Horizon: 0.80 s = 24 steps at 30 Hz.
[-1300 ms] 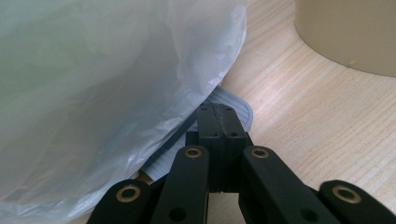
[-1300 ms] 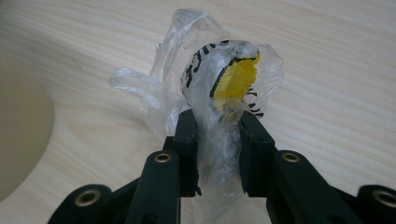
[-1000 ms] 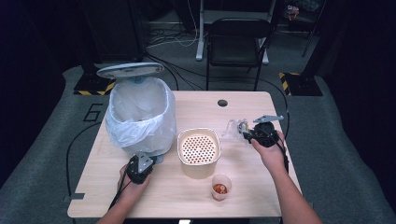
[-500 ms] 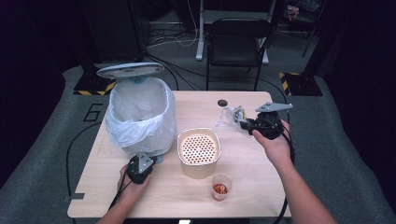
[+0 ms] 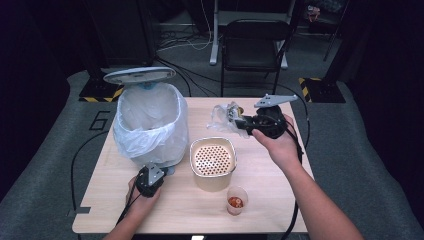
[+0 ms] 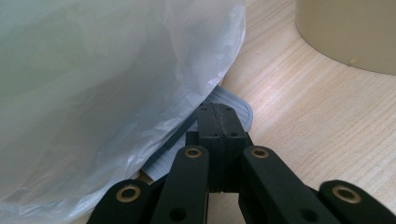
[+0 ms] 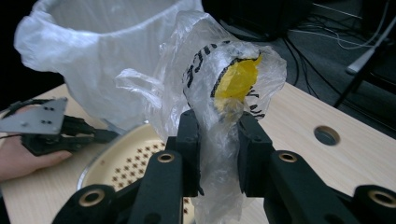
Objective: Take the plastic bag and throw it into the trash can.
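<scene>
The right gripper (image 5: 240,122) was clamped on a crumpled clear plastic wrapper (image 7: 219,88) with black lettering and a yellow patch inside (what it enclosed was hard to make out through the film), held above the pale wooden table (image 5: 280,210) between the far edge and the beige round-cornered container (image 5: 213,162) with its perforated insert. The left gripper (image 6: 218,122) rested with its black jaws pressed together on nothing, tips over a ridged grey pedal (image 6: 233,105) half hidden under the glossy white liner of the bin (image 5: 150,125), whose round lid stood open.
</scene>
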Available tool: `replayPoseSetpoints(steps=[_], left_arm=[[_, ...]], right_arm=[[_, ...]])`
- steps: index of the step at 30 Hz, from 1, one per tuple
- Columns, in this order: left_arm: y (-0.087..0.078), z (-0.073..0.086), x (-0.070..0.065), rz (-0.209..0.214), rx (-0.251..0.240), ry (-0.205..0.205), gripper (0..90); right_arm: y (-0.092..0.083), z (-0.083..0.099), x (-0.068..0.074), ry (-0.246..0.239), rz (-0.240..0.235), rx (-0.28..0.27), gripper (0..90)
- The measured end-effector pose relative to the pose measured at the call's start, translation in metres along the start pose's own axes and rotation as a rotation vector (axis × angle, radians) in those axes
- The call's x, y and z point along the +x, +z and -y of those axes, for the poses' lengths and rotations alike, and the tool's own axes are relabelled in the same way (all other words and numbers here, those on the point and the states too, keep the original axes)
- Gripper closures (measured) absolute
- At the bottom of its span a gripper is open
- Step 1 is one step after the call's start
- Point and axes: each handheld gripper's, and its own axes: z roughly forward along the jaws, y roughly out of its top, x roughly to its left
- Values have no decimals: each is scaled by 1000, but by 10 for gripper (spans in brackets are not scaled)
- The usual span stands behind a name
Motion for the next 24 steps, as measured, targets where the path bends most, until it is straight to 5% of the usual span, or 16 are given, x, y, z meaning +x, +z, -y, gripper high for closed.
replayPoseSetpoints(steps=[24], left_arm=[[0,0,1,-4,-1,14,900]], right_arm=[[38,-53,55,-88,-119,5,740]])
